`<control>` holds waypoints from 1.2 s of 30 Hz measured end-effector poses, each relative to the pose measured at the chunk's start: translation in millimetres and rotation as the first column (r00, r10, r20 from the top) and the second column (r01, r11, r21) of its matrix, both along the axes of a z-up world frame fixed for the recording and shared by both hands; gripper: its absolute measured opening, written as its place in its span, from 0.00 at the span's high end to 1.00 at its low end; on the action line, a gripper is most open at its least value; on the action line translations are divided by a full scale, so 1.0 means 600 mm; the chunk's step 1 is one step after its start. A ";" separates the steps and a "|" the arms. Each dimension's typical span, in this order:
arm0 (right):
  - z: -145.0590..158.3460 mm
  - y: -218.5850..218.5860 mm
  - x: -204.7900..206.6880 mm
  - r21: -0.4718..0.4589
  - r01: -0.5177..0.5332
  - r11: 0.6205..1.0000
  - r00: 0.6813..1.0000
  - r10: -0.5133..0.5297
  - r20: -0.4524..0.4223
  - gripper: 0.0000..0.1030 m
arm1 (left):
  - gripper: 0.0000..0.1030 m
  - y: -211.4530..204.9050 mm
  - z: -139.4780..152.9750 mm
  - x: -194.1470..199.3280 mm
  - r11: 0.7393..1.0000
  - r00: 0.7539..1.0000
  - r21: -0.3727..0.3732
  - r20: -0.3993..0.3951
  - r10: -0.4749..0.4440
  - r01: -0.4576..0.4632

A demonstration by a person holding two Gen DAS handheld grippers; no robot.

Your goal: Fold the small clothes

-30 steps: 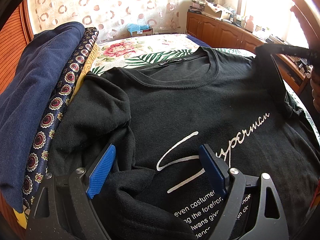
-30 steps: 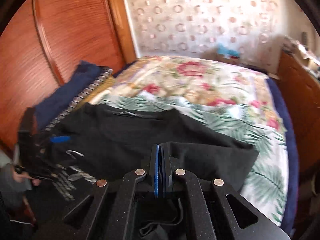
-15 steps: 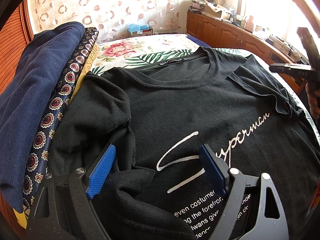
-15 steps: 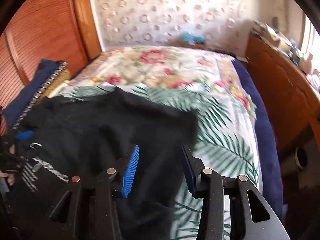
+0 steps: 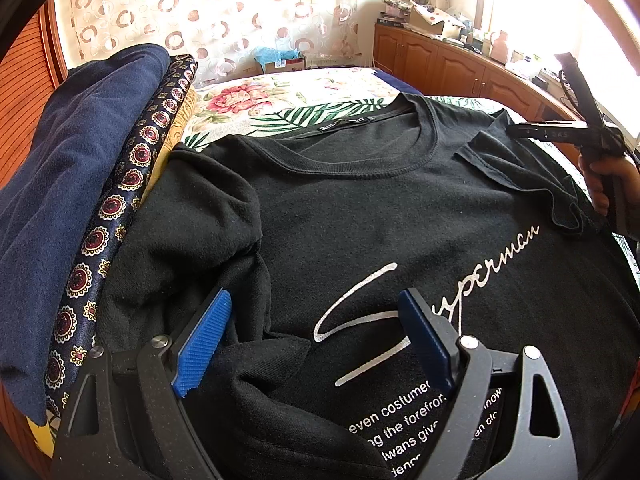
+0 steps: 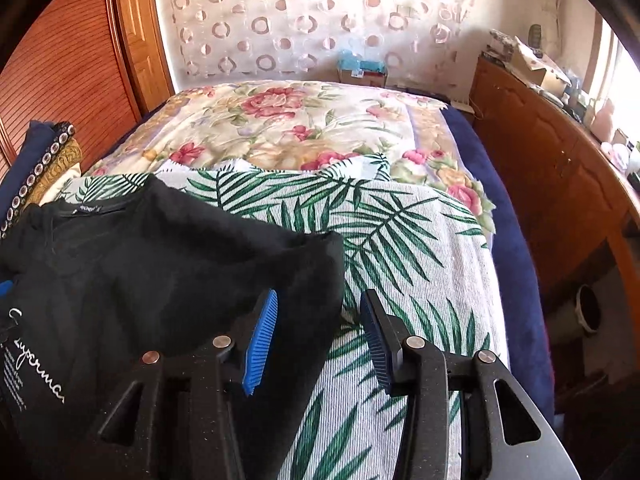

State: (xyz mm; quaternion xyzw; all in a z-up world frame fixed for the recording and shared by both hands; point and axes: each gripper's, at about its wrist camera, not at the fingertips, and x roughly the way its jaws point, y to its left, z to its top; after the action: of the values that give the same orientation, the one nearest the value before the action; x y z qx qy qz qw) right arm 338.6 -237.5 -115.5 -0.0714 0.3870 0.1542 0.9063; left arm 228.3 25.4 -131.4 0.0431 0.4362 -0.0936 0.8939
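Between the wide-open left tongs (image 5: 312, 340), white script reads "Superman" over small print, "even costume…", on the black T-shirt (image 5: 360, 208). It lies face up on the bed (image 6: 304, 128), left sleeve bunched, right sleeve folded inward. Right tongs (image 6: 316, 332) gape empty over its edge. Beyond, folded clothes (image 5: 76, 184) are stacked beside it.
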 end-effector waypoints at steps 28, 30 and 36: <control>-0.016 -0.017 -0.013 0.007 -0.009 1.000 0.999 0.009 0.034 0.55 | 0.64 0.022 0.053 0.079 0.956 0.978 0.245 -0.170 -0.119 0.159; -0.017 -0.016 -0.013 0.007 -0.009 1.000 0.999 0.009 0.035 0.55 | 0.65 0.027 0.047 0.081 0.946 0.982 0.289 -0.154 -0.105 0.147; -0.017 -0.017 -0.012 0.008 -0.009 1.000 0.999 0.009 0.035 0.55 | 0.96 0.036 0.094 0.059 0.963 0.996 0.256 -0.025 -0.084 0.088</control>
State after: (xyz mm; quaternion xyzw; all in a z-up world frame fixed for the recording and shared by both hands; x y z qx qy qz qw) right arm 331.3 -247.7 -125.5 -0.0724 0.3701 0.1585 0.9125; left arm 263.9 47.3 -75.0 0.1768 0.4486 -0.0754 0.8728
